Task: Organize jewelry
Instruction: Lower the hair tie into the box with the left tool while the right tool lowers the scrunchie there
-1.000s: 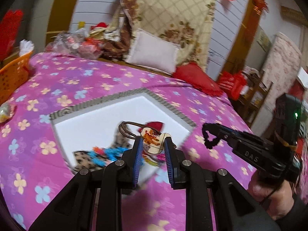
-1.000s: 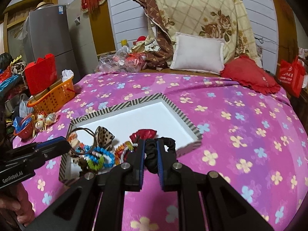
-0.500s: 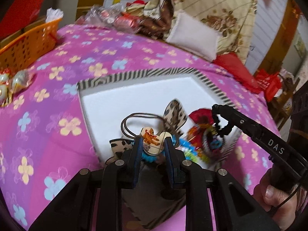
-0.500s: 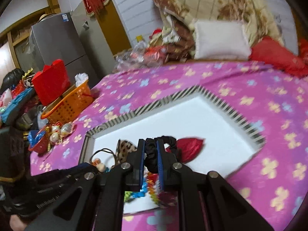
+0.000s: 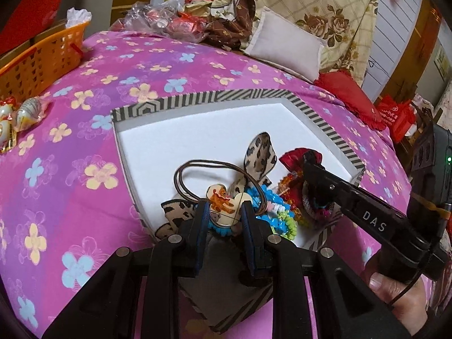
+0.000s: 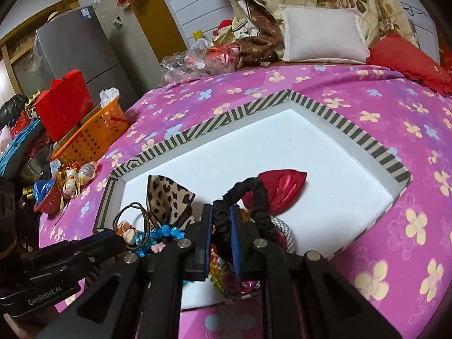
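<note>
A shallow white tray with a striped rim (image 5: 197,100) (image 6: 254,110) lies on the pink flowered bedspread. My left gripper (image 5: 224,212) is shut on a cream cartoon charm (image 5: 226,202) tied to a brown elastic hair loop (image 5: 192,169), low over the tray's near corner. My right gripper (image 6: 221,220) is shut on a black fabric scrunchie (image 6: 255,195), also low over the tray. Under both lie a leopard-print bow (image 5: 260,154) (image 6: 166,197), a red bow (image 5: 293,156) (image 6: 279,189), blue and green bead bracelets (image 5: 271,206) and other beads. The right gripper (image 5: 310,163) shows at right in the left wrist view.
An orange basket (image 5: 36,62) (image 6: 93,135) stands at the bed's left side, wrapped sweets (image 5: 17,118) (image 6: 76,175) beside it. A white pillow (image 6: 322,34), a red cushion (image 6: 406,56) and piled bedding sit at the head. A red bag and a grey fridge (image 6: 79,45) stand left.
Both grippers have sunk toward the tray with their hair ties still held. The right gripper has swung in over the pile of jewelry; the tray fills more of both views.
</note>
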### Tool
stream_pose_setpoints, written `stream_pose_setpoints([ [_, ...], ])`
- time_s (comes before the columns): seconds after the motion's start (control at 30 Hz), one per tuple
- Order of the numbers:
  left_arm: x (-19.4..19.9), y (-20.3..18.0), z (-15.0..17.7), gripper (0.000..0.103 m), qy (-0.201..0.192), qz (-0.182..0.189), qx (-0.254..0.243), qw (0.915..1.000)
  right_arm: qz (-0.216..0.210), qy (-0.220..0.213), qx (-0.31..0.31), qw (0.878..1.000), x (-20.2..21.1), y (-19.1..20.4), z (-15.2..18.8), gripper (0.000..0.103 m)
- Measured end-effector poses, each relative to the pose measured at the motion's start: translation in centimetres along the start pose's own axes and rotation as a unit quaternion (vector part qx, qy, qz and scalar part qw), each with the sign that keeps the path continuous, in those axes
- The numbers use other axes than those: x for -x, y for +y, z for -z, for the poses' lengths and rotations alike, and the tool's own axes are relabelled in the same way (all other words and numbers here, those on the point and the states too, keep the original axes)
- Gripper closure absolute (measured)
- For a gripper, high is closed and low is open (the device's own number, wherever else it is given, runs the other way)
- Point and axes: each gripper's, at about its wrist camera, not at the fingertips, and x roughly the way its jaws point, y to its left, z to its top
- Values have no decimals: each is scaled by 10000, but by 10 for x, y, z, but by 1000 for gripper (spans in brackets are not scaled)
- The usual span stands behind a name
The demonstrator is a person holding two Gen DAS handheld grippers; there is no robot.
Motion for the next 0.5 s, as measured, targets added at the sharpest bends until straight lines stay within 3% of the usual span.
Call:
stream_pose_setpoints([
  [0.1,-4,1,1,86,111,17,49,9999,49,-15,16,10000,-1,1,1,89],
  [0.2,-8,2,2,83,187,12,119,9998,7,3,-9,10000,-1,1,1,78],
  [0.27,-8,3,2,81,203,70,149,9997,11,7,-5,10000,0,1,1,75],
  [0.4,-9,0,2,70,252,211,130,9994,-23,-24,-14,10000,5,2,0,73],
  [0.5,-6,-3,2,50,201,385,168,9989,-122,-183,-28,9998,15,4,-2,68],
])
